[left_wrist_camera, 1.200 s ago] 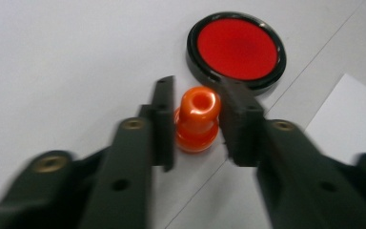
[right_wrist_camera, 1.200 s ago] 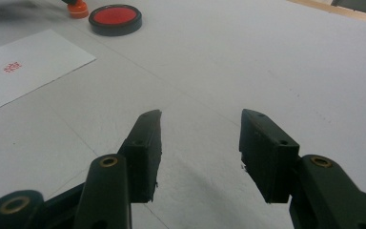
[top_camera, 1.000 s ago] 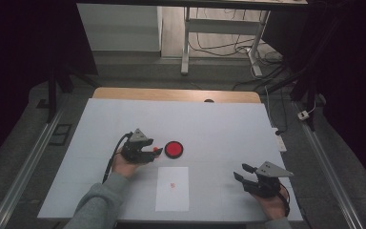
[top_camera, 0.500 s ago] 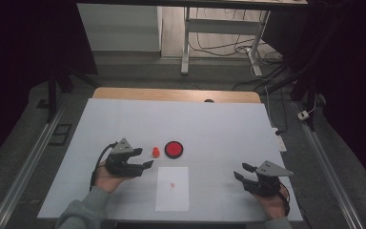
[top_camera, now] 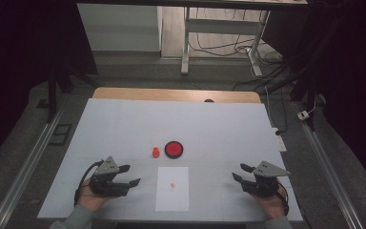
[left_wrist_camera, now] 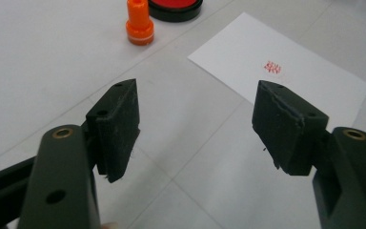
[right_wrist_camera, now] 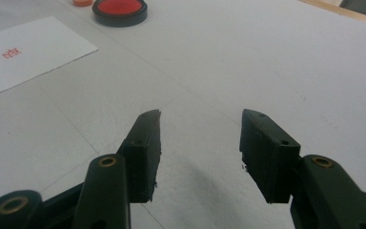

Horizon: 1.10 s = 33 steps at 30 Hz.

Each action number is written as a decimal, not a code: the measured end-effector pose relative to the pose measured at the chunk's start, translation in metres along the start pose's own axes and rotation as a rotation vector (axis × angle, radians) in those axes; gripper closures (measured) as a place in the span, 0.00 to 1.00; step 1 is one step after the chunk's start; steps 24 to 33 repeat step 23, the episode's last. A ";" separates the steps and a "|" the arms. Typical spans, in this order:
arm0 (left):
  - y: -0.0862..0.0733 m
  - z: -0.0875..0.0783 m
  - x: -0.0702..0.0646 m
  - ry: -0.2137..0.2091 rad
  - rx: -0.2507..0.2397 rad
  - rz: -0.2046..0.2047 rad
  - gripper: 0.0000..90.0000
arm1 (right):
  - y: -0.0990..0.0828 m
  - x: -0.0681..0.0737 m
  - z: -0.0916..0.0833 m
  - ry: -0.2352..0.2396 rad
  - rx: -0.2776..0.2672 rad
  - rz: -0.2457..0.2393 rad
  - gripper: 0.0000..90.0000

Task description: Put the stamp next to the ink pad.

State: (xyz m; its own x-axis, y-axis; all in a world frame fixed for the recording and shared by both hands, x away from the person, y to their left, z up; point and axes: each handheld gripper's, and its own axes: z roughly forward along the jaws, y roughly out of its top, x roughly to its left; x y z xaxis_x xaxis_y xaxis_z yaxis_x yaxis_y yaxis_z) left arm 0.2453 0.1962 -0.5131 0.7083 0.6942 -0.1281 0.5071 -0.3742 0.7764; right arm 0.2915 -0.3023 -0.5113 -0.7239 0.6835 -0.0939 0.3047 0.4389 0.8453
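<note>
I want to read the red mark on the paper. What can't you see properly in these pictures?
- Red mark on the paper: too small and blurred to read in the left gripper view; a mere dot in the high view.
- Orange stamp: cut off by the top edge of the right gripper view.
- Ink pad: cut off by the top edge of the left gripper view.

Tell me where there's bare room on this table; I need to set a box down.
The far half of the table, beyond the ink pad and orange stamp, is bare. So is the stretch between the paper sheet and the right gripper. The middle near strip is crowded, from the left gripper to the sheet.
</note>
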 end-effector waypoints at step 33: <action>-0.002 -0.001 0.001 0.015 -0.009 -0.008 0.37 | 0.000 0.001 0.000 0.001 0.005 -0.029 0.53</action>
